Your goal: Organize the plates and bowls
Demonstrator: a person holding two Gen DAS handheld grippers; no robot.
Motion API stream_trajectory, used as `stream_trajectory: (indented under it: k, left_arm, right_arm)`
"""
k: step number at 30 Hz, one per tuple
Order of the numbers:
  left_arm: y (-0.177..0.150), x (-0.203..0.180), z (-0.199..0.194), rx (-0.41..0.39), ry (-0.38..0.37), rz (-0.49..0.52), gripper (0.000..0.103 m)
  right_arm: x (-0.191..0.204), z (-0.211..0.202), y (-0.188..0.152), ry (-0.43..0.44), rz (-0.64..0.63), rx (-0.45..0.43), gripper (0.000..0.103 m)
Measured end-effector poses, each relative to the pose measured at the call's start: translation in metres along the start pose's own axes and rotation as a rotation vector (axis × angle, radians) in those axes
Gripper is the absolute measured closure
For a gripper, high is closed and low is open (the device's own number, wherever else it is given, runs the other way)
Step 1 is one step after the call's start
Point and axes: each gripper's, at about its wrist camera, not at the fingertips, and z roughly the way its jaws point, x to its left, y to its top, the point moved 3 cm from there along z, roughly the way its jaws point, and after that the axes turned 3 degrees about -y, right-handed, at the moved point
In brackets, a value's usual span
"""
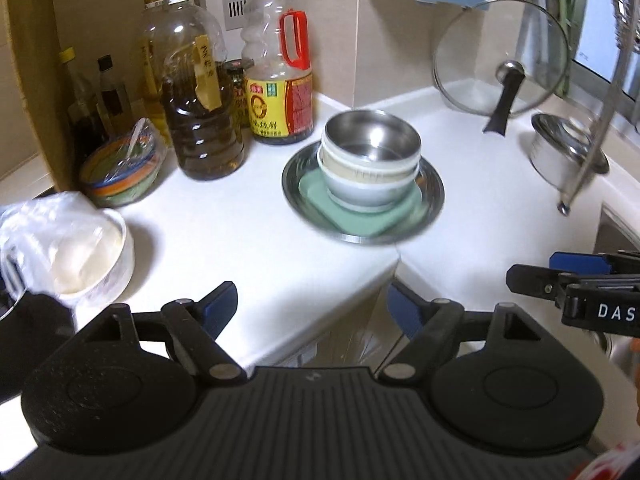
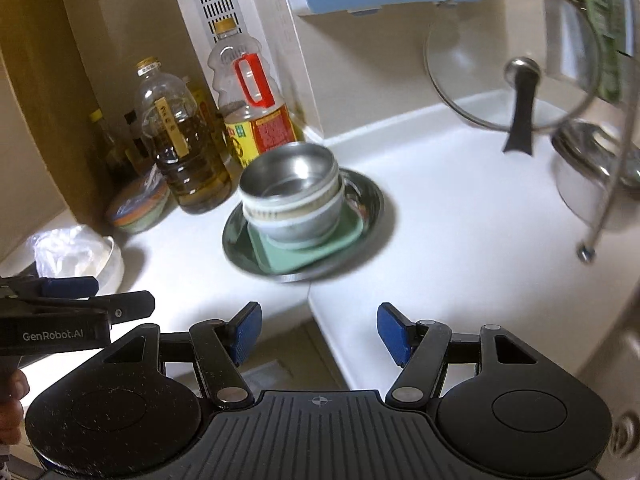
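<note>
Blue-padded fingers on both claws stand apart with nothing between them. The left claw [image 1: 312, 304] and the right claw [image 2: 318, 332] hang side by side off the front edge of the white bench [image 1: 248, 232], well short of the dishes and touching none of them.

Task status, judged from the present layout: the dishes appear already gathered into one stack. A round steel plate [image 1: 434, 196] sits on the bench near the corner. On it lies a green square plate [image 1: 360, 220], turned at an angle. On that stand nested bowls [image 1: 370, 168]: a steel bowl at the bottom, a pale one or two in the middle, a steel bowl on top. The top bowl looks empty; the exact count of nested bowls cannot be told. No loose plate or bowl of this set is seen elsewhere, so little seems left to do.

Other containers:
- White bowl [image 1: 116, 268] at the left, holding something pale under loose plastic wrap.
- Striped bowl [image 1: 120, 184] by the oil bottles [image 1: 200, 120], covered in film.
- Steel pot [image 1: 560, 152] at the right, beside a propped glass lid [image 1: 500, 56]; contents not visible.
</note>
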Motion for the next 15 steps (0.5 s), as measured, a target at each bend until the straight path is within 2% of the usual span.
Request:
stream_trajectory:
  k: [10,15]
  left_arm:
    - [-0.060,0.009,-0.057,0.016,-0.033,0.026,0.022]
    - [-0.077,0.014,-0.075,0.025,-0.037,0.024,0.022]
  right_arm:
    - [0.033,-0.049,-0.058,-0.050,0.071,0.018,0.039]
    - [0.049,-0.069,-0.077,-0.049,0.073,0.026,0.039]
